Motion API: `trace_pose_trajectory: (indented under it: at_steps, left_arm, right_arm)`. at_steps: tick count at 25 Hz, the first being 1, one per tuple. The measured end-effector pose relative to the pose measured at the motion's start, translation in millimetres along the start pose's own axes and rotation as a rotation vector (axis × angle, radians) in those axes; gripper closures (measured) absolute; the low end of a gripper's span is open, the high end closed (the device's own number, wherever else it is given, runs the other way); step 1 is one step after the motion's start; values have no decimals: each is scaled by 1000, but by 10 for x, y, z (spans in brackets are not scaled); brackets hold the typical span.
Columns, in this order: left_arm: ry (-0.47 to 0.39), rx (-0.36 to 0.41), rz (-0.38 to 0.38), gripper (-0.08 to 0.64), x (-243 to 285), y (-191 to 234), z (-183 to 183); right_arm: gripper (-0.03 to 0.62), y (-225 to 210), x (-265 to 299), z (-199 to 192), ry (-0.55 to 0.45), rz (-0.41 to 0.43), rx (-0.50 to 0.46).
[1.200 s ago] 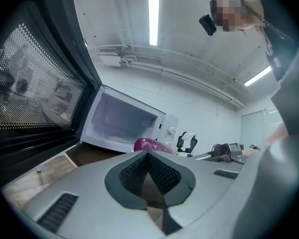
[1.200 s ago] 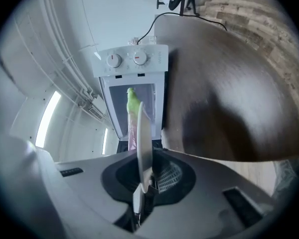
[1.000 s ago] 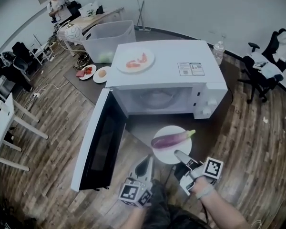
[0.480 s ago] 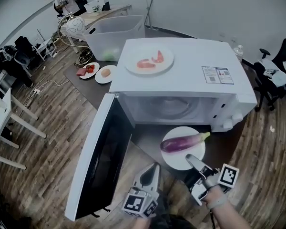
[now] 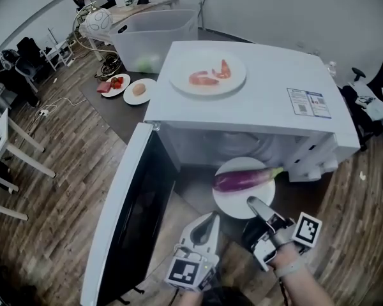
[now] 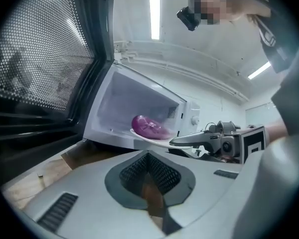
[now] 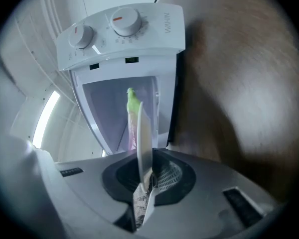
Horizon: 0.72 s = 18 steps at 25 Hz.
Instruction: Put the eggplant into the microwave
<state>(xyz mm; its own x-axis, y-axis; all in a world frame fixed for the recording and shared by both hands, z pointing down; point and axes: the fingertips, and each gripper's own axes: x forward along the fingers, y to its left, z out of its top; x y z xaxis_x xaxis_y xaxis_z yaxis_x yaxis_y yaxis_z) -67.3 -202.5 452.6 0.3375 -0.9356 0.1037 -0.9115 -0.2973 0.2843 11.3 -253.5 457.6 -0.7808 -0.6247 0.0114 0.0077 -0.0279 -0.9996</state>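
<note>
A purple eggplant (image 5: 242, 179) with a green stem lies on a white plate (image 5: 233, 206). My right gripper (image 5: 254, 204) is shut on the plate's near rim and holds it level at the mouth of the white microwave (image 5: 255, 101). The microwave's door (image 5: 131, 209) stands wide open to the left. In the right gripper view the plate (image 7: 143, 133) shows edge-on between the jaws (image 7: 145, 176), with the eggplant's stem (image 7: 133, 99) beyond. My left gripper (image 5: 207, 225) hovers shut and empty beside it. From the left gripper view (image 6: 148, 166), the eggplant (image 6: 148, 127) sits at the cavity's opening.
A plate of pink food (image 5: 207, 73) rests on the microwave's top. Two small plates of food (image 5: 118, 85) and a clear plastic bin (image 5: 154, 40) stand on the dark table behind. White desks are at left, an office chair (image 5: 376, 101) at right.
Both grippers have moved forward toward the microwave. The plate with the eggplant has gone from in front of the microwave to its opening.
</note>
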Motion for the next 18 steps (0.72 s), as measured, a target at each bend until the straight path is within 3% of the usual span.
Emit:
trace_pose_trajectory:
  at_steps: [9, 18]
  left_arm:
    - [-6, -7, -25, 560, 187, 58, 138]
    - [-11, 59, -53, 560, 409, 87, 228]
  right_arm:
    - [566, 46, 303, 118, -18, 6, 7]
    - [566, 2, 514, 227, -38, 7, 13]
